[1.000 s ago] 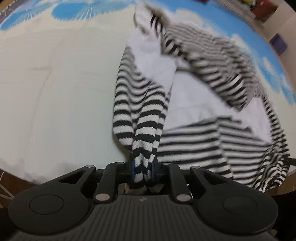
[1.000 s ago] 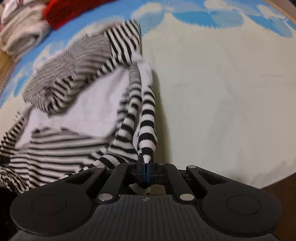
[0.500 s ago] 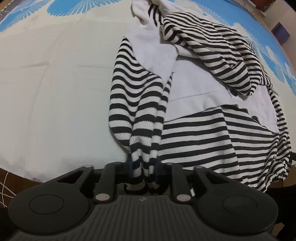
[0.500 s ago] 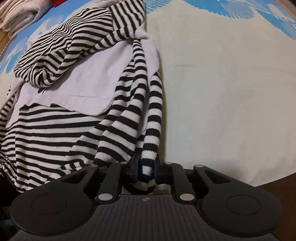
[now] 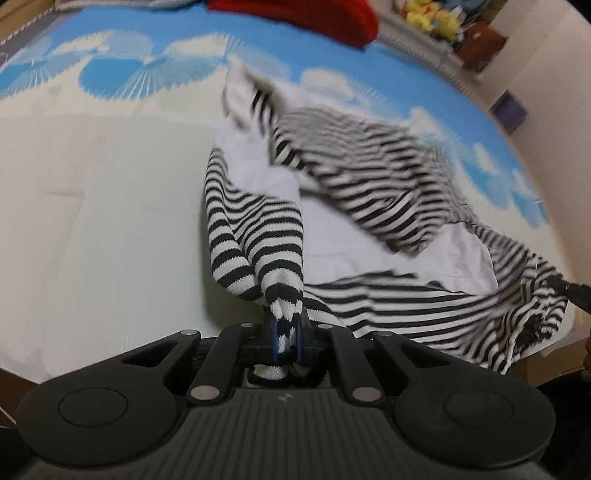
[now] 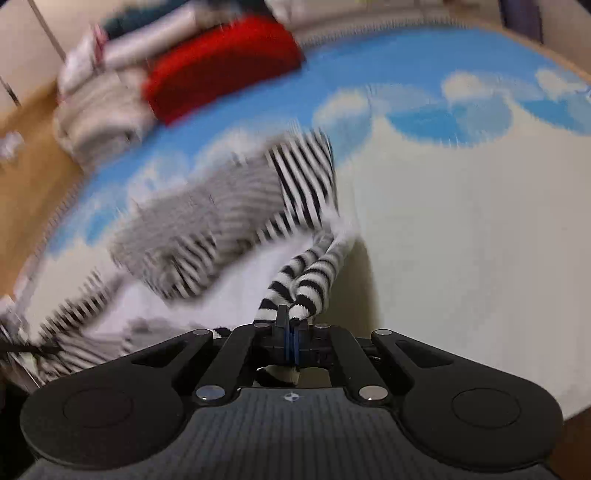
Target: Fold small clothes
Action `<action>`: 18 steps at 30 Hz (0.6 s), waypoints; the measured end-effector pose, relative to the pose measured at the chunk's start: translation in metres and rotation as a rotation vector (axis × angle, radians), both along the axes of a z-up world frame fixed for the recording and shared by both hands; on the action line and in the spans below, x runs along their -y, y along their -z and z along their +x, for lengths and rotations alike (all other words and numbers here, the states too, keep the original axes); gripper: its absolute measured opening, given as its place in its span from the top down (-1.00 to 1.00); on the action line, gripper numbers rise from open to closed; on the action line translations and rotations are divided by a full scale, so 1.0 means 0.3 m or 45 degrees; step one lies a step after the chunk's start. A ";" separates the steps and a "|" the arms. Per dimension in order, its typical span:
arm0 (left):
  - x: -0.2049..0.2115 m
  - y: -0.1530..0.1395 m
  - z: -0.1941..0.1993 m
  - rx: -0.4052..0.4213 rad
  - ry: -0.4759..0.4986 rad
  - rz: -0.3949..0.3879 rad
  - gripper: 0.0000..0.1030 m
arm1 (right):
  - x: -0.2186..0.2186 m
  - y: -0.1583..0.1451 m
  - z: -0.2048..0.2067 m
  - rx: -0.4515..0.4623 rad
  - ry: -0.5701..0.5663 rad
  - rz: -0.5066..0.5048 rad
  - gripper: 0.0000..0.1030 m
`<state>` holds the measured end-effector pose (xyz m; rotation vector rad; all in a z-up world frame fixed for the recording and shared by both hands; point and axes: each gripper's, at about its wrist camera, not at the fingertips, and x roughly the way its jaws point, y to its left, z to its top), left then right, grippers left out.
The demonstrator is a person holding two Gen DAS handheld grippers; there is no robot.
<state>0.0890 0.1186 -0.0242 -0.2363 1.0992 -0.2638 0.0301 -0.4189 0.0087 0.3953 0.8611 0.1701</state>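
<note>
A black-and-white striped garment (image 5: 369, 206) with a white inner side lies crumpled on a cream and blue mat (image 5: 92, 192). My left gripper (image 5: 286, 328) is shut on one striped edge of it, lifting that part off the mat. My right gripper (image 6: 290, 326) is shut on another striped edge (image 6: 306, 284); the garment (image 6: 207, 236) stretches away to its left, blurred by motion. Most of the garment hangs between the two grippers.
A red folded cloth (image 6: 221, 70) and a pile of pale folded clothes (image 6: 99, 110) lie at the mat's far edge. The red cloth also shows in the left wrist view (image 5: 295, 14). Wooden floor (image 6: 26, 177) borders the mat.
Both grippers have risen and pulled back with the striped edges, lifting the garment off the mat after it had been lowered half a second ago. Both views now show more of the far room.
</note>
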 end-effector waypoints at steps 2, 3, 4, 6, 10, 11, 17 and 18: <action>0.006 -0.043 -0.027 0.033 0.020 -0.018 0.83 | 0.047 -0.071 -0.034 0.093 0.028 0.075 0.98; 0.005 -0.066 -0.045 0.047 0.031 -0.030 0.83 | 0.065 -0.097 -0.051 0.121 0.040 0.089 0.98; 0.004 -0.087 -0.062 0.058 0.039 -0.046 0.83 | 0.085 -0.124 -0.068 0.136 0.052 0.102 0.98; -0.007 -0.135 -0.100 0.075 0.058 -0.084 0.83 | 0.126 -0.168 -0.114 0.153 0.068 0.137 0.98; -0.070 -0.206 -0.149 0.083 0.057 -0.249 0.83 | 0.177 -0.262 -0.218 0.247 0.041 0.177 0.98; -0.088 -0.204 -0.139 0.066 0.043 -0.282 0.83 | 0.181 -0.275 -0.234 0.274 0.029 0.169 0.98; -0.106 -0.146 0.075 -0.025 0.013 -0.241 0.83 | 0.206 -0.202 -0.128 0.172 0.058 0.162 0.98; -0.108 -0.131 0.127 -0.038 0.007 -0.247 0.83 | 0.208 -0.186 -0.081 0.139 0.074 0.167 0.98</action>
